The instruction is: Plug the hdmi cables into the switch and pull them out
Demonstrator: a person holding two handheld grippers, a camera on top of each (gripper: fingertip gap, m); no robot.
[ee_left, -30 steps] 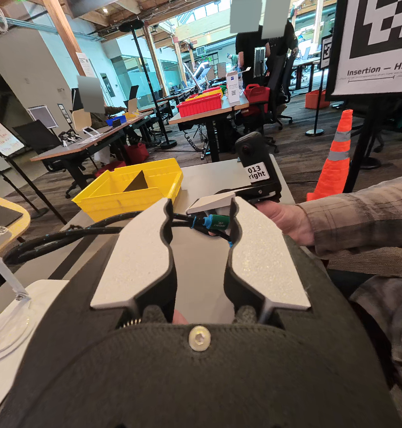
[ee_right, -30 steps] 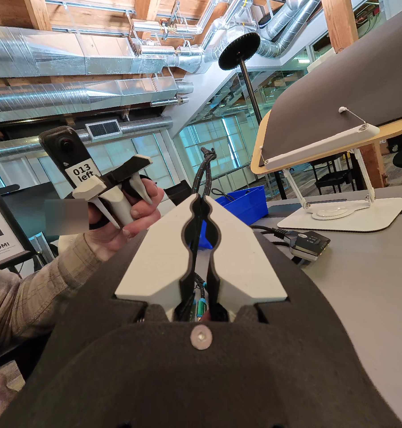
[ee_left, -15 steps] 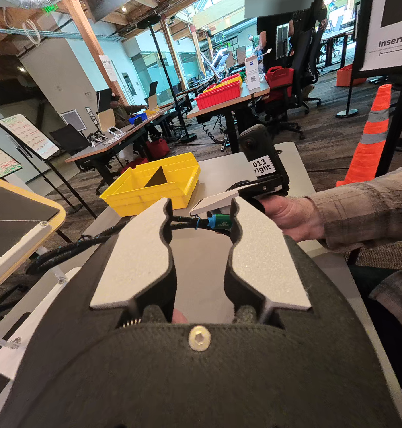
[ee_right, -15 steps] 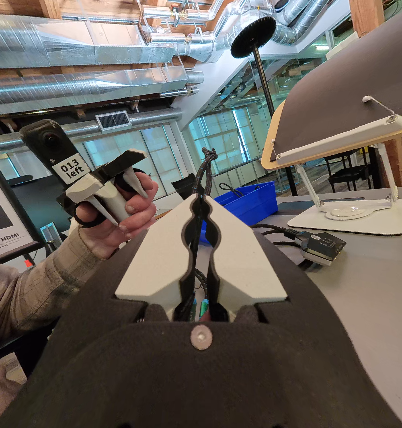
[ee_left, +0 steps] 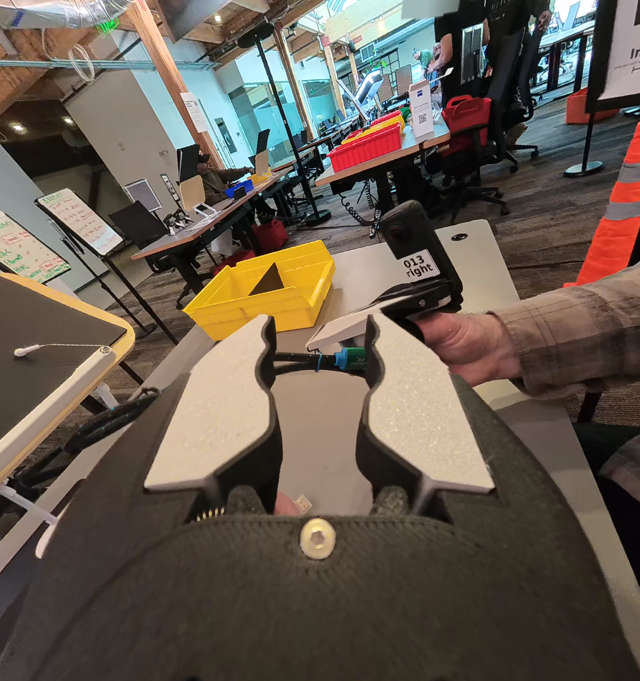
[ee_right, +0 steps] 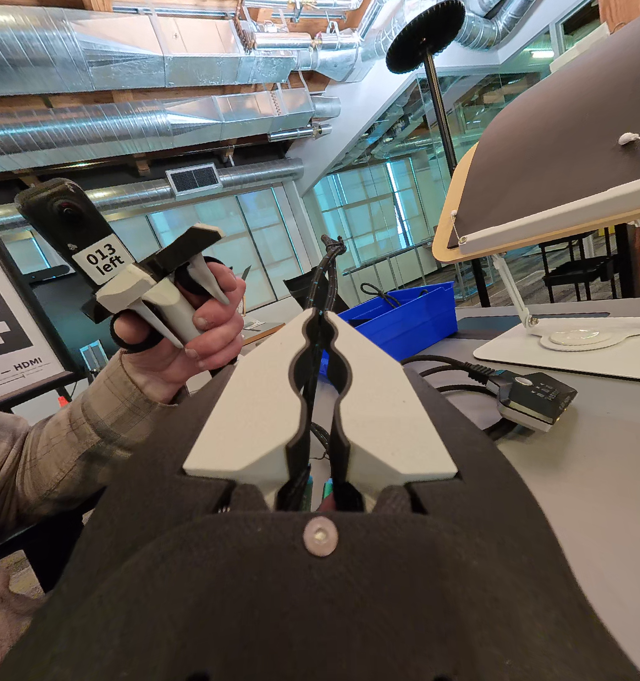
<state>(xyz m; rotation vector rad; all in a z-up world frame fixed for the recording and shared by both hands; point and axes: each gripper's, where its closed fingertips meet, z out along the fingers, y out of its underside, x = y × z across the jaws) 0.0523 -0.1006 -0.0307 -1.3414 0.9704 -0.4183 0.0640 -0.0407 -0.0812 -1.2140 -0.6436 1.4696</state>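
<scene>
My right gripper (ee_right: 320, 317) is shut on a black braided HDMI cable (ee_right: 327, 272), which sticks up past the fingertips. Its green plug ends (ee_right: 326, 489) sit deep between the fingers. The HDMI switch (ee_right: 532, 398), black and silver with a black lead, lies on the grey table (ee_right: 587, 497) to the right of this gripper. My left gripper (ee_left: 320, 326) is open and empty, held in the air. In the left wrist view the right gripper (ee_left: 335, 337) holds the green plug (ee_left: 351, 359) just beyond my open fingertips, and the cable (ee_left: 108, 420) trails off left.
A yellow bin (ee_left: 267, 294) stands on the table behind the grippers. A blue bin (ee_right: 403, 320) and a white stand with a tilted dark board (ee_right: 569, 339) are behind the switch. An orange cone (ee_left: 628, 206) stands on the floor to the right. Across from one pair of fingers to the other is roughly 9 cm.
The left gripper has swung and tilted, so the dark board fills more of its left side. The right gripper has drifted closer to the switch. Neither gripper has changed its grip.
</scene>
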